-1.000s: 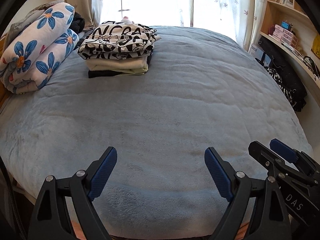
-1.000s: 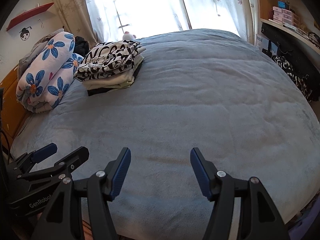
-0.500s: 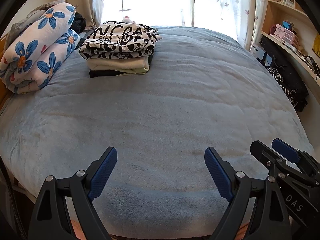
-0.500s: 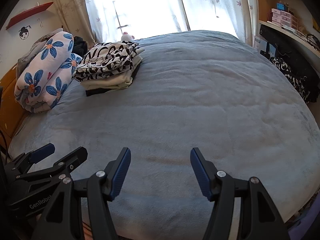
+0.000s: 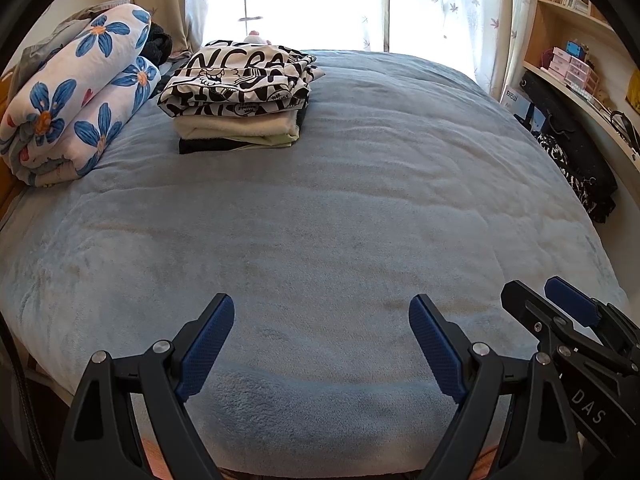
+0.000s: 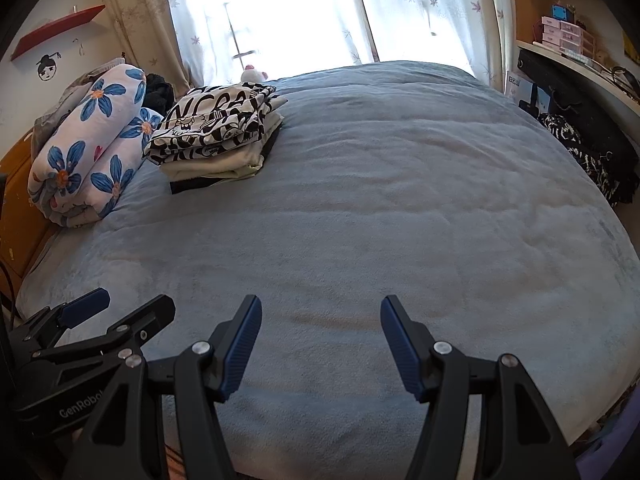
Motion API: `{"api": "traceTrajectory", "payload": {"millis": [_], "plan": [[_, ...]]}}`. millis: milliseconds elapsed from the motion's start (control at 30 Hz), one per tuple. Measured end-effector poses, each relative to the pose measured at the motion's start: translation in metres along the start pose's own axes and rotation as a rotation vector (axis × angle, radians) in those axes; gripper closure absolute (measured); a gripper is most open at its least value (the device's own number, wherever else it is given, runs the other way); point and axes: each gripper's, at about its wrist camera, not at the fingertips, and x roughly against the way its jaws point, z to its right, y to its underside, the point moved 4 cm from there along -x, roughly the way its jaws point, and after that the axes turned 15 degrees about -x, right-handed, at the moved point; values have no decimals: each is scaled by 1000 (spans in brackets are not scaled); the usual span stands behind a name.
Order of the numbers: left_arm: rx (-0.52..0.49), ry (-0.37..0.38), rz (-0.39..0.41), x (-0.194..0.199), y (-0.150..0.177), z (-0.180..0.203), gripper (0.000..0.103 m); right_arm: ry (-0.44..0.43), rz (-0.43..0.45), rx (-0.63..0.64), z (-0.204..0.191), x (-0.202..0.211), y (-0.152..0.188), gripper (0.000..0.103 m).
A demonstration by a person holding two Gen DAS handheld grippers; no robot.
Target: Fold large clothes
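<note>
Folded stack [image 5: 240, 100]: sits at the far left of the bed, just beside the rolled quilt, well apart from both grippers
Top garment [image 6: 212, 124]: black-and-white print, big block letters across the fold reading roughly "NCRA", with a small cartoon figure under them; smaller words in the print too tiny to read
Under it: a cream piece [image 5: 236, 128], a thin pale-green edge, and a black piece [image 5: 216, 146] at the bottom
Bed cover [image 5: 340, 220]: blue-grey fleece, spread flat, a few low ripples
Left gripper [image 5: 322, 332]: jaws standing wide apart, blue pads bare, nothing between them, hovering over the near edge of the cover
Right gripper [image 6: 320, 332]: jaws parted somewhat less, nothing in them, also over the near edge
Writing on the tools: "DAS" in white on the right gripper's body as seen from the left camera; "GenRobo", cut off, on the left one as seen from the right camera
Rolled quilt [image 6: 88, 148]: white with blue flowers, at the left edge of the bed
Window [image 6: 280, 12]: bright, sheer leaf-print curtains
Shelves [image 5: 568, 60]: on the right, pink boxes; a white box below with dark lettering I can't make out
Wall, left: a red shelf [image 6: 56, 32] and a small drawn face under it
</note>
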Motion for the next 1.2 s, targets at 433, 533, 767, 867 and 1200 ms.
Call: {"api": "traceTrajectory", "payload": {"millis": [433,533,767,867,1200], "plan": [[-1,-1,-2,0,0,0,15,2,1,2,0,0,0,41],[-1,-2,-2,0,0,-1,15,0,-1,0,0,0,0,41],[-1,0,-5,-1,3,-1,15,4,2,2,1,-1,0,41],[-1,2,-5,-1,3,-1,15,5,2,3,1,-1,0,41],[-2,3,-6,-2,2,-1,15,5,1,3,0,-1,0,41]]}}
